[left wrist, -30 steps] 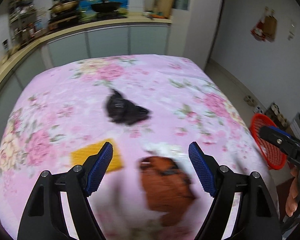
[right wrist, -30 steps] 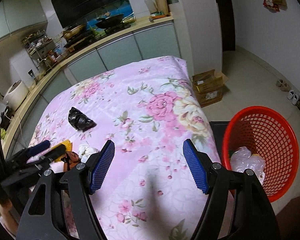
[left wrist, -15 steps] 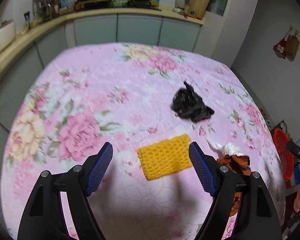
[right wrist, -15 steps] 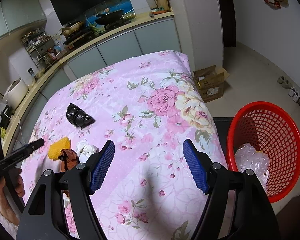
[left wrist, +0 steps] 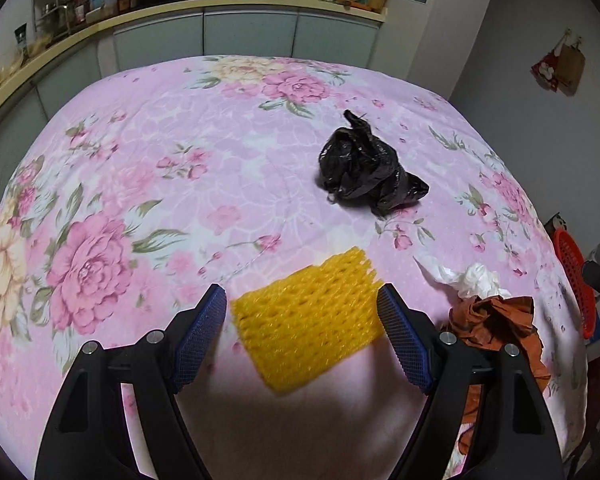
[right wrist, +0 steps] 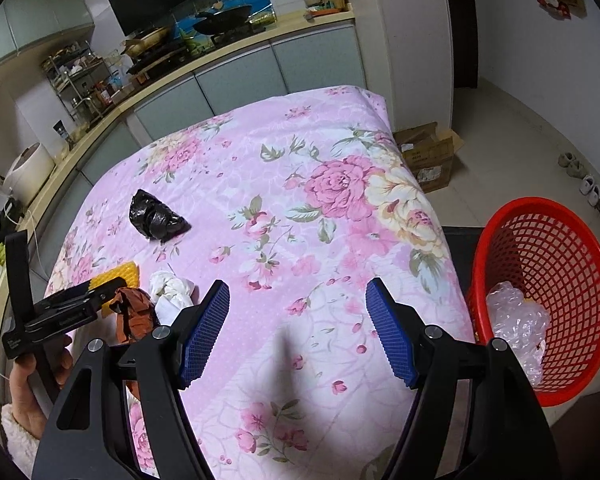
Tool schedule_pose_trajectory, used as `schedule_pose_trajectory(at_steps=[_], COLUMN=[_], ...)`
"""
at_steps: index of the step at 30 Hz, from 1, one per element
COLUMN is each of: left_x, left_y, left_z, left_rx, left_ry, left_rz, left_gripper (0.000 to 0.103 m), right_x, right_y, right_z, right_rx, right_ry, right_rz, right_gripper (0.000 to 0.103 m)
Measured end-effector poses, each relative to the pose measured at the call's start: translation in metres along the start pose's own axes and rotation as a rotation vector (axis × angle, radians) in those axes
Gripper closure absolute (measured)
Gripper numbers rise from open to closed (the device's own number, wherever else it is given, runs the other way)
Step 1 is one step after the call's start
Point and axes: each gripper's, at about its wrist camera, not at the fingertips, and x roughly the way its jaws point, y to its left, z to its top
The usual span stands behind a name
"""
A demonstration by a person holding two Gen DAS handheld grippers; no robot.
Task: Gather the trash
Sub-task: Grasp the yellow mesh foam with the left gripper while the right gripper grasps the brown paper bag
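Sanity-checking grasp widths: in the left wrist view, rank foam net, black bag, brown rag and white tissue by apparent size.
1. Yellow foam net, though it lies nearest the camera, which inflates it.
2-3. Black bag and brown rag: too close to call; the rag is partly hidden by the left tool.
4. White tissue.
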Motion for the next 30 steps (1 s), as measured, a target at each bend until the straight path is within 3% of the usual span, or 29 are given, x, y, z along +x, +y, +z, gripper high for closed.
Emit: schedule_pose_trajectory(at_steps=[1,5,10,13,23,30], left_x=[0.001,0.000,-0.005,-0.008,-0.034,-0.048], left_y=[-0.001,-0.007,-0.004,0.001,0.014,0.025], left_z=[-0.001,-0.002,-0.003,-0.004,-0.009,-0.011], left_rx=[0.007,0.039,0.024,0.005,-0.042,-0.073], left_ry=[-0.005,-0.025,-0.044,-0.048,-0.105,-0.128], left_rz=[-0.001,0.012,0.006,-0.008,0.017,0.049], left_gripper=[0.036,0.048,0.078,0.087,0.092,0.092], right_x=[0.001,0.004,0.009,0.011,0.022,0.013], right_y=[0.002,0.013,0.031,0.041,0.063,0.092], right_z=[-0.001,-0.003,-0.006,-0.008,-0.011,-0.020], right_rx=[-0.005,-0.035,-0.082,-0.111,-0.163,-0.242], right_ry=[0.004,0.012,0.025,0.028,0.065,0.046], right_rz=[0.002,0.012,0.029,0.032,0.056,0.138], right_gripper=[0.035,0.035,0.035,0.035,0.035,0.035])
